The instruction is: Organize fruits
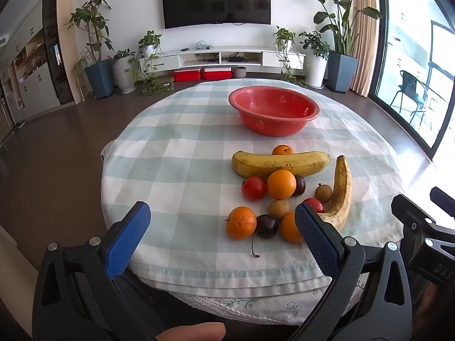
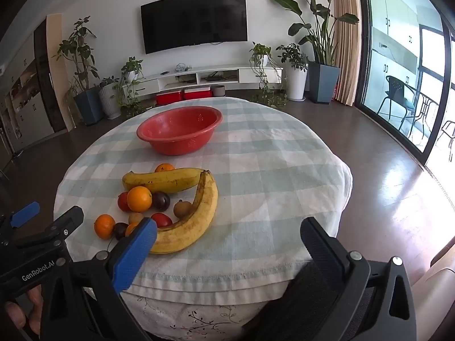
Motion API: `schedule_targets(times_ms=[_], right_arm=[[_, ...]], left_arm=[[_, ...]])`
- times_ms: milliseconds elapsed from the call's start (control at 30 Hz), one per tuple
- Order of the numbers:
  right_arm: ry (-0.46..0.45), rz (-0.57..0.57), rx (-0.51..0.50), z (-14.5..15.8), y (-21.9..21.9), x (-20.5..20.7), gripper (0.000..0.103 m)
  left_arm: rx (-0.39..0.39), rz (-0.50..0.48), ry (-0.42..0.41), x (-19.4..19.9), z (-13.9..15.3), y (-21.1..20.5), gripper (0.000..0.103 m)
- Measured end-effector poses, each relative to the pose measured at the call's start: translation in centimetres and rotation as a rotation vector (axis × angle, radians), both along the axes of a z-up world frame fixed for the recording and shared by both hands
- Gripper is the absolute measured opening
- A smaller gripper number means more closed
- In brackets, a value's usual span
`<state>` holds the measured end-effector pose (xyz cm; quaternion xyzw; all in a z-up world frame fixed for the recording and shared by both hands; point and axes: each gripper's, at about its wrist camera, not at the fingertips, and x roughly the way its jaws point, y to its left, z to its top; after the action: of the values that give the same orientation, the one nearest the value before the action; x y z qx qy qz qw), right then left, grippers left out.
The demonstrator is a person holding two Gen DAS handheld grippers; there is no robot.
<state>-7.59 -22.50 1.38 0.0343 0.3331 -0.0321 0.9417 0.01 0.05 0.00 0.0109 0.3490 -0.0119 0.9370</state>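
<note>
Both my grippers hang over the near edge of the table, tilted down toward the fruit, and both sets of jaws stand wide apart with nothing between them. My left gripper (image 1: 222, 228) frames the nearest cluster; my right gripper (image 2: 228, 237) sits further to the right, over bare checked tablecloth (image 2: 270, 170).

The fruit lies loose on the cloth in one huddle, on the near side of the red bowl (image 1: 273, 114), which stands apart from it and looks empty — presumably where everything is meant to go. Closest to me are a small orange (image 1: 241, 222) and a dark plum (image 1: 266, 225) touching it, a stem trailing toward the table edge. Behind them sit a tomato (image 1: 254, 188), a bigger orange (image 1: 281, 184) and a brownish round fruit (image 1: 323, 192) (I cannot tell what kind). Two bananas bound the pile: one banana lying crosswise (image 1: 280, 163) at the back, one curved banana (image 1: 341, 193) along the right.

I judge the oranges firm and forgiving — take them across the middle. The tomato and plum are soft-skinned and smooth, so they want a light squeeze at the widest part. The bananas are long, light and bruise easily; I would grip mid-length, across the curve, so they don't swing.
</note>
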Motion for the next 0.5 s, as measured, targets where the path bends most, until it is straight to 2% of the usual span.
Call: schedule_targets(times_ms=[500], right_arm=[[0.015, 0.001, 0.0, -1.2, 0.2, 0.1, 0.103]], left_arm=[[0.01, 0.009, 0.01, -0.1, -1.0, 0.4, 0.103]])
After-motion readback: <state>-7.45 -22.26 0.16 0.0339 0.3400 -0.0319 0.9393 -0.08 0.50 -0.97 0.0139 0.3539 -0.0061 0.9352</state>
